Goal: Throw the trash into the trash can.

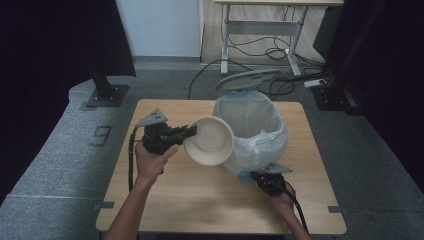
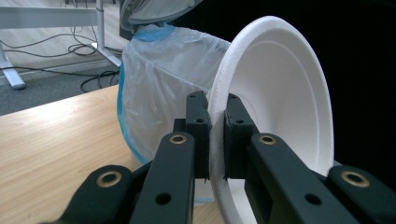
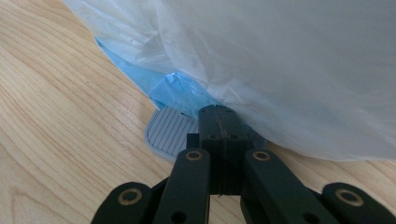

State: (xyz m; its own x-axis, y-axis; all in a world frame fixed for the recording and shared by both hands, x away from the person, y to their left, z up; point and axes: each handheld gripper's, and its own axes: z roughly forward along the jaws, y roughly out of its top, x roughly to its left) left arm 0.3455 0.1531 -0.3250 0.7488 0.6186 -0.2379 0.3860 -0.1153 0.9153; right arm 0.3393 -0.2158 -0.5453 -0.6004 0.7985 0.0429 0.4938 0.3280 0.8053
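Bowl held on edge beside the lined bin; 2 grippers at work.
High view: left gripper [image 1: 191, 132] holds the white bowl [image 1: 210, 141] tilted, just beside the bin [image 1: 252, 131] on the table [image 1: 165, 195]; right gripper [image 1: 259, 176] sits at the bin's base. Left gripper view: jaws clamp the bowl's [image 2: 275, 102] rim. Right gripper view: jaws pressed together, resting on the grey pedal [image 3: 169, 131] under the bag [image 3: 280, 60].

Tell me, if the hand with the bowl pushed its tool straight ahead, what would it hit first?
Probably the bag-lined bin. The left tool points right at it, pinching the bowl by its rim, so the bowl's far edge would likely touch the bag first. Depth is hard to judge.
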